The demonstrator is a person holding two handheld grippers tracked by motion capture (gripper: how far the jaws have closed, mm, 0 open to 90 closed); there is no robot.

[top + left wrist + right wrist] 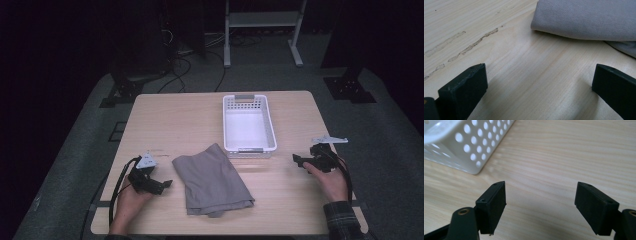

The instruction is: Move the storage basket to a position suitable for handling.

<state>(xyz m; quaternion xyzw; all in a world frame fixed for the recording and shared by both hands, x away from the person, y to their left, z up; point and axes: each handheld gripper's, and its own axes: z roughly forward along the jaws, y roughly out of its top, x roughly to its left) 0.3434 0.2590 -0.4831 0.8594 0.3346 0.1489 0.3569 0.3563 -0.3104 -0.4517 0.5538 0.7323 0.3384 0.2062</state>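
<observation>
Light wood table; folded grey cloth and white perforated basket lying on it.

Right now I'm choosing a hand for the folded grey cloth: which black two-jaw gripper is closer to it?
The left gripper: its open jaws nearly reach the folded grey cloth; the right gripper is farther.

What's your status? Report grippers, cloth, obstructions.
Left hand-held gripper open, right hand-held gripper open, both empty. Folded grey fabric cloth flat on table, untouched. White perforated plastic basket empty, path unobstructed.
</observation>
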